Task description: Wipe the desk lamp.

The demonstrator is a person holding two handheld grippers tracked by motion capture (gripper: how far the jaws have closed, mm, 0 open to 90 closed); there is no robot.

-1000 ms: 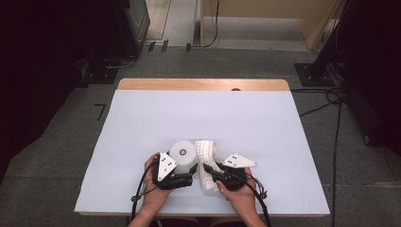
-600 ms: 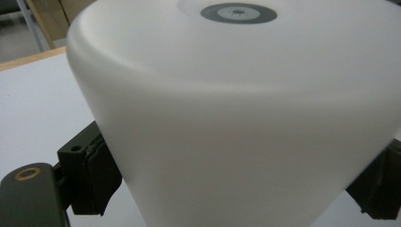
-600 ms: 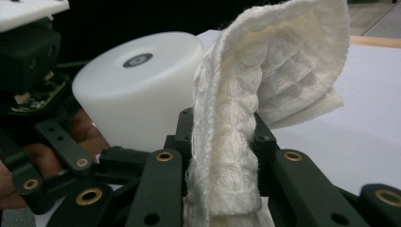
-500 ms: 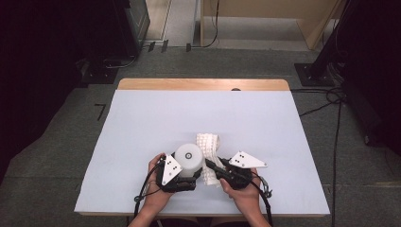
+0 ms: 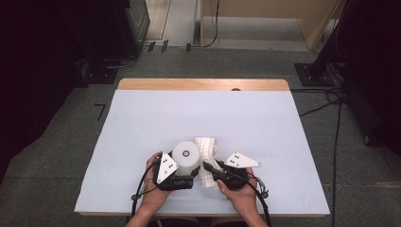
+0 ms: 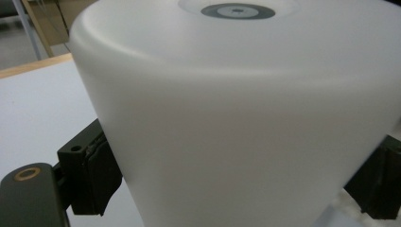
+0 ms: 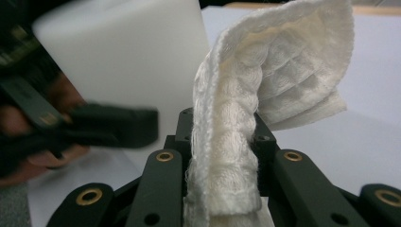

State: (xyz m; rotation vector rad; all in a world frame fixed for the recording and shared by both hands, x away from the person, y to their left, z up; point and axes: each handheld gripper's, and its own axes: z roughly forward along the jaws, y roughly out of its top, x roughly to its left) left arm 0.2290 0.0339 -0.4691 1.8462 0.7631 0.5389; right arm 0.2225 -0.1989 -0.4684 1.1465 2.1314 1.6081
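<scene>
Near the table's front edge, left gripper clamps the white cylinder, right gripper pinches the cloth.

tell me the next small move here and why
Probably bring the white cloth sideways against the wall of the white cylinder to wipe it. The right gripper is shut on the folded cloth, the left gripper clamps the cylinder upright, and the cloth hangs right beside it.
</scene>
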